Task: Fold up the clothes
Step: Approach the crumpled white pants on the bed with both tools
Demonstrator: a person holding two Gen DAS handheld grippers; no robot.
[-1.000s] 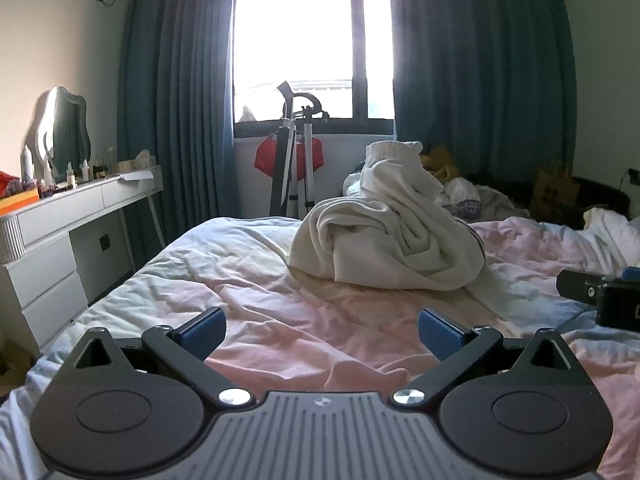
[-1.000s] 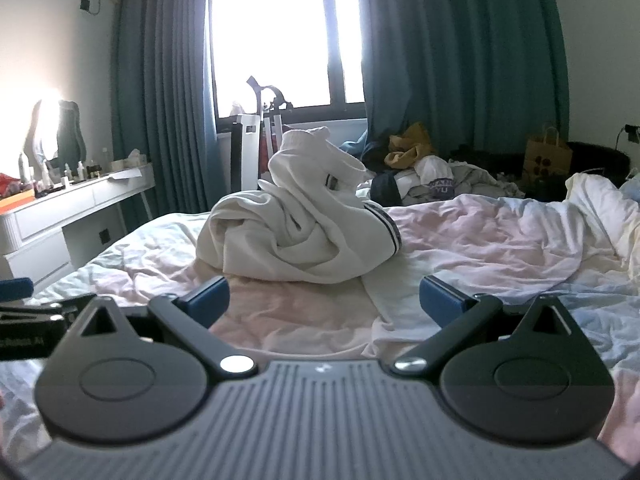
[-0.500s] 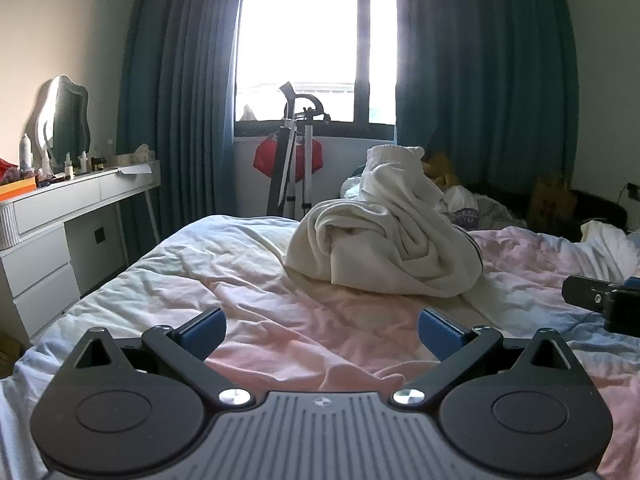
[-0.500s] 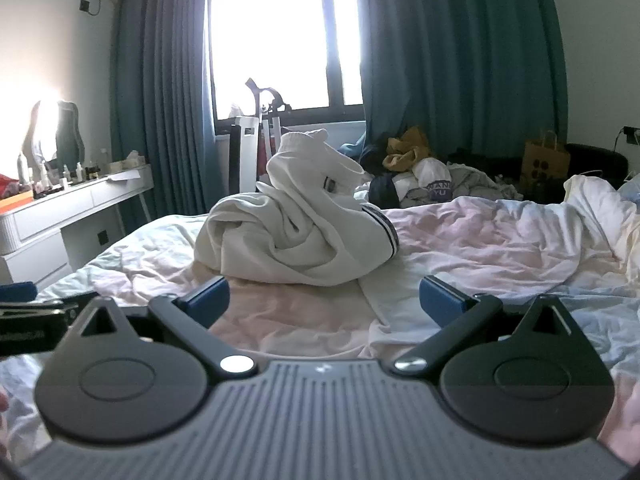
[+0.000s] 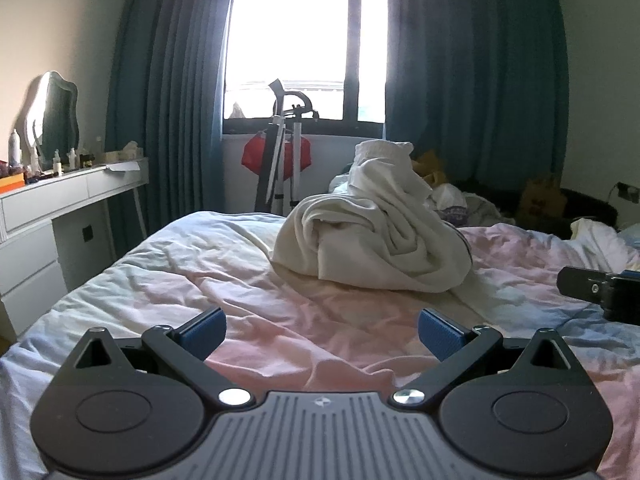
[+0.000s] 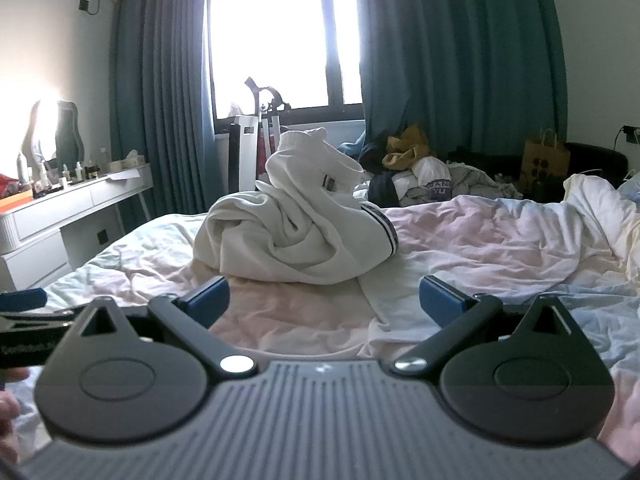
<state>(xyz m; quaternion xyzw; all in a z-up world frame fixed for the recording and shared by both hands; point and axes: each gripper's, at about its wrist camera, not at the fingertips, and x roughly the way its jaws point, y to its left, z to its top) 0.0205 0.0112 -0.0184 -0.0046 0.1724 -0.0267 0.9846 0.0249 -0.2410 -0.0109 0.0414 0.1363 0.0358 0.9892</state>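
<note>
A crumpled cream-white sweatshirt with a dark striped hem (image 5: pixel 372 236) sits heaped near the middle of the rumpled pink-and-pale-blue bedspread (image 5: pixel 240 280), well ahead of both tools. Open bedding lies between the heap and each tool, and more stretches to the bed's left edge, beyond which stands a white dressing table with drawers (image 5: pixel 60 208).

The left gripper (image 5: pixel 322 330) hovers low over the bedspread with its blue-padded fingers spread wide and nothing between them. The right gripper (image 6: pixel 324 300) is likewise spread and empty.

The left wrist view catches part of the right tool at its right edge. Only the right wrist view shows the sweatshirt's striped hem (image 6: pixel 382 224) clearly, plus a pile of mixed clothes (image 6: pixel 420 180) beyond the bed.

The heap runs broadly left to right across the bed, with a ribbed cuff (image 6: pixel 302 140) standing up at its top.
</note>
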